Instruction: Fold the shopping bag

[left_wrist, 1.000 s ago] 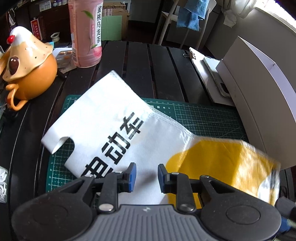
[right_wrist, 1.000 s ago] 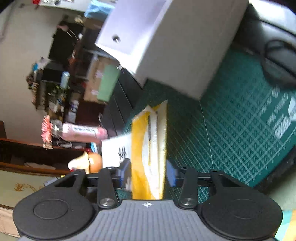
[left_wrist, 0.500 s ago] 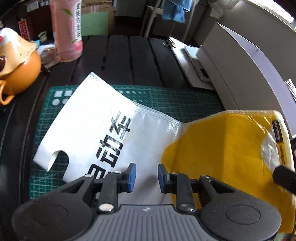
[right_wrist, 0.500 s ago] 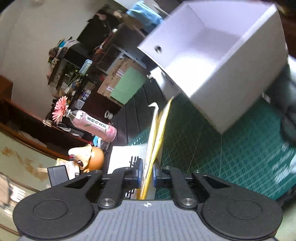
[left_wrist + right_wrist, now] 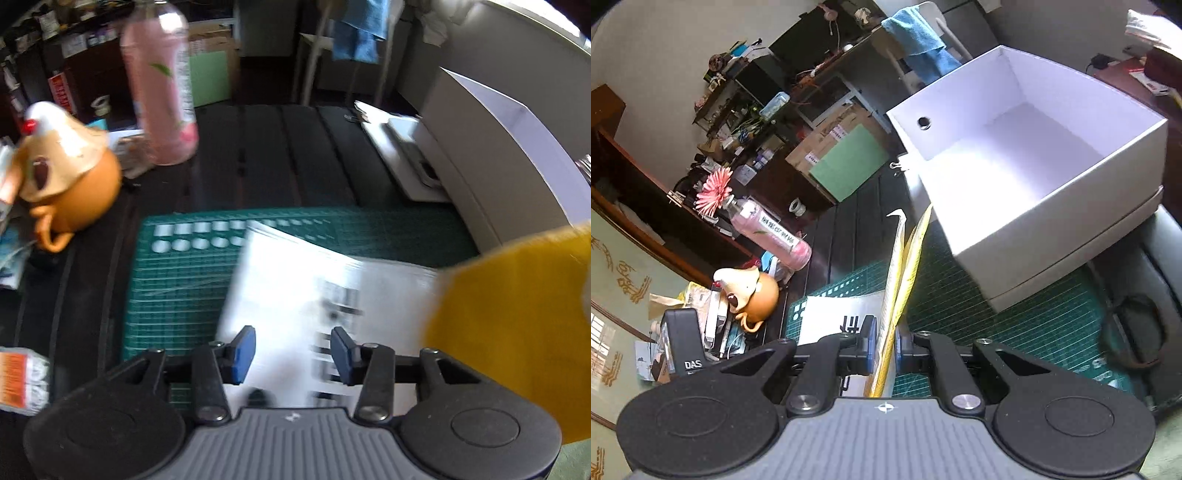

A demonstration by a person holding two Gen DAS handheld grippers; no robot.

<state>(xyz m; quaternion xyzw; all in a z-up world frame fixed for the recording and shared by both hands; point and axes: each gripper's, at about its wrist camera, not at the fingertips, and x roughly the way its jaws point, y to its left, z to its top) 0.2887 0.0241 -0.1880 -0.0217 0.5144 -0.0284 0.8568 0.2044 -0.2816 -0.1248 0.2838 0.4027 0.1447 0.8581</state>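
The shopping bag [image 5: 295, 295] is white with black print and a yellow end [image 5: 517, 332]; it lies partly on the green cutting mat [image 5: 177, 288]. My left gripper [image 5: 293, 349] hovers over the white part, its jaws opening, the pads not pressing on the bag. In the right wrist view my right gripper [image 5: 884, 345] is shut on the bag's yellow end [image 5: 912, 251], which stands up edge-on between the pads. The white printed part [image 5: 838, 314] trails down to the mat.
A large white open box [image 5: 1034, 177] stands at the mat's right. On the dark slatted table's [image 5: 280, 155] left are a pink drink bottle [image 5: 162, 92] and an orange teapot-shaped pot [image 5: 70, 184]. A white clipboard [image 5: 399, 155] lies by the box.
The right gripper closed on the yellow end and lifted it, rolling toward upright. The left gripper's jaws spread wider and the white part slid right beneath them.
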